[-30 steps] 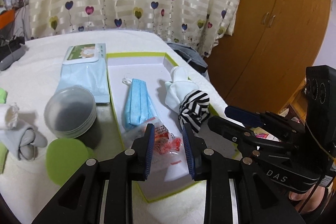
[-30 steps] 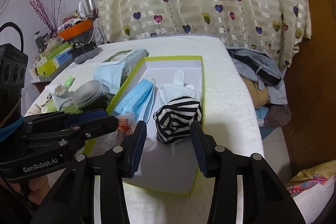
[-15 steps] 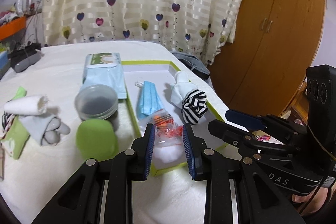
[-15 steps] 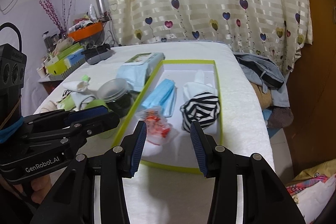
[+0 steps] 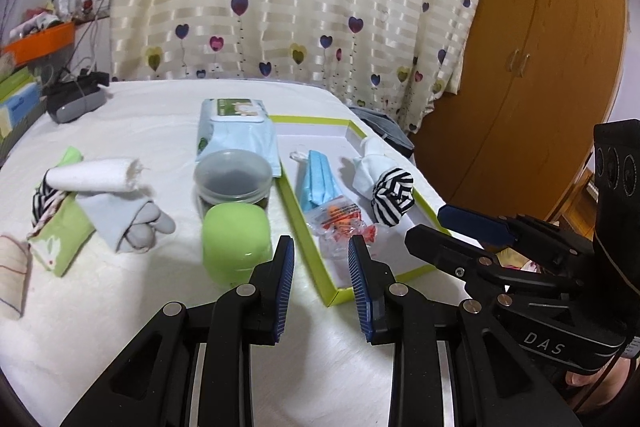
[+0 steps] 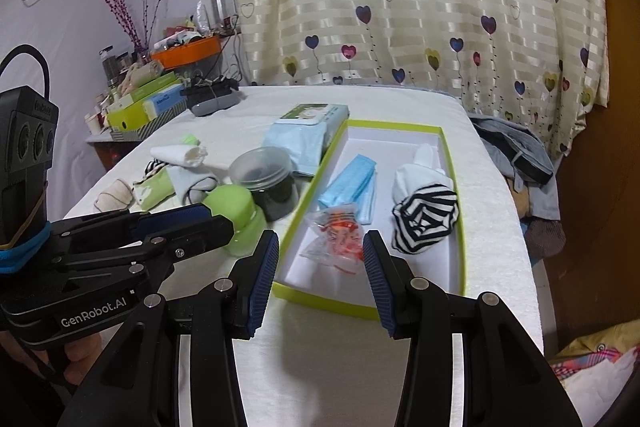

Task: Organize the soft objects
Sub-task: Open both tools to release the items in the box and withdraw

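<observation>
Left wrist view: left tongs [image 5: 321, 249] apart and empty above the green-rimmed box [image 5: 335, 297]; right tongs [image 6: 320, 251] likewise apart, empty.

Both grippers are black linkage frames with silver screws and ribbed blue pads; the left gripper [image 6: 208, 223] reads "GenRobot.AI", the right gripper [image 5: 460, 227] "DAS".

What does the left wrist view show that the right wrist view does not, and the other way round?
Only the left wrist view shows the brown wardrobe. Only the right wrist view shows the purple twigs and the clothes pile beside the bed. Both show the green-rimmed box holding the blue masks, the striped sock and the candy bag, and both open grippers, left and right.
</observation>
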A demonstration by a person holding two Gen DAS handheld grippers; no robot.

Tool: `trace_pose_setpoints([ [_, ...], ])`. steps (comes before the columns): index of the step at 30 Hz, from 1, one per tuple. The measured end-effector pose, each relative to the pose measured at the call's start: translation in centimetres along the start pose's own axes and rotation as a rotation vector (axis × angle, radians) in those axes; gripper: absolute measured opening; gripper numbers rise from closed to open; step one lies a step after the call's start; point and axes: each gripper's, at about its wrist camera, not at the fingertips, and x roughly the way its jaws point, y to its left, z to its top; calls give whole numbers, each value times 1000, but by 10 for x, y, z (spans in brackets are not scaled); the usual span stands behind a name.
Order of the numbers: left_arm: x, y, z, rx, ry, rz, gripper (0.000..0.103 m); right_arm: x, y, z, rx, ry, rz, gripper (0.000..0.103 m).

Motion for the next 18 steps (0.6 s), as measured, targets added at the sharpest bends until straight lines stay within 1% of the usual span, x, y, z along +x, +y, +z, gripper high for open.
trace_pose_setpoints([
  [11, -10, 21, -3, -35, -11, 28, 27, 3, 18, 3, -35, 3, 39, 45],
  [18, -13, 35, -5, -52, -12, 60, 27, 11, 30, 5, -53, 16, 68, 45],
])
